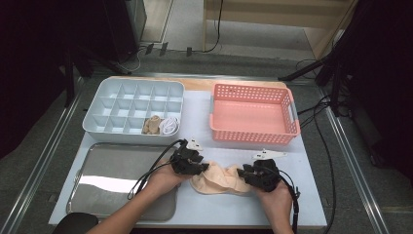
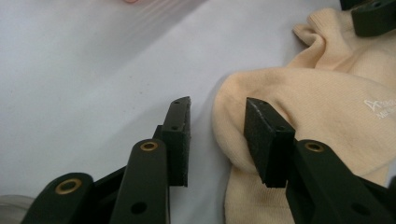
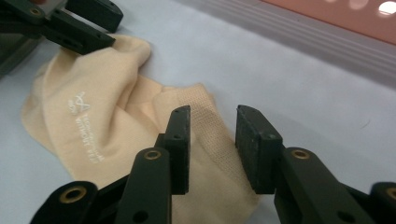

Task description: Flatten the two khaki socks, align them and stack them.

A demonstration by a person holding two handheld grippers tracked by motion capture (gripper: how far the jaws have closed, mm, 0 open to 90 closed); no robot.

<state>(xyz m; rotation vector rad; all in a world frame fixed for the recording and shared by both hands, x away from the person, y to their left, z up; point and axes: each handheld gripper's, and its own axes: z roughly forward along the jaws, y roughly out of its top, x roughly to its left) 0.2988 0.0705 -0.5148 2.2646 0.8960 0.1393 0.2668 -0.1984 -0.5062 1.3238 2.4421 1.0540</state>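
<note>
A cream sock [image 1: 219,179] with small white lettering lies crumpled on the pale table between my two grippers. My left gripper [image 1: 200,168] comes in from the sock's left side. In the left gripper view its jaws [image 2: 217,105] stand open, with the sock's [image 2: 327,93] rounded edge lying between them. My right gripper [image 1: 243,173] is at the sock's right end. In the right gripper view its jaws [image 3: 214,112] stand open over a ribbed corner of the sock [image 3: 84,93], with the pads apart from the cloth.
A white divided box [image 1: 134,92] stands at the back left, with a tan rolled sock [image 1: 152,125] and a white one [image 1: 169,126] in its front cells. A pink basket [image 1: 253,114] stands at the back right. A metal tray [image 1: 107,170] lies at the front left.
</note>
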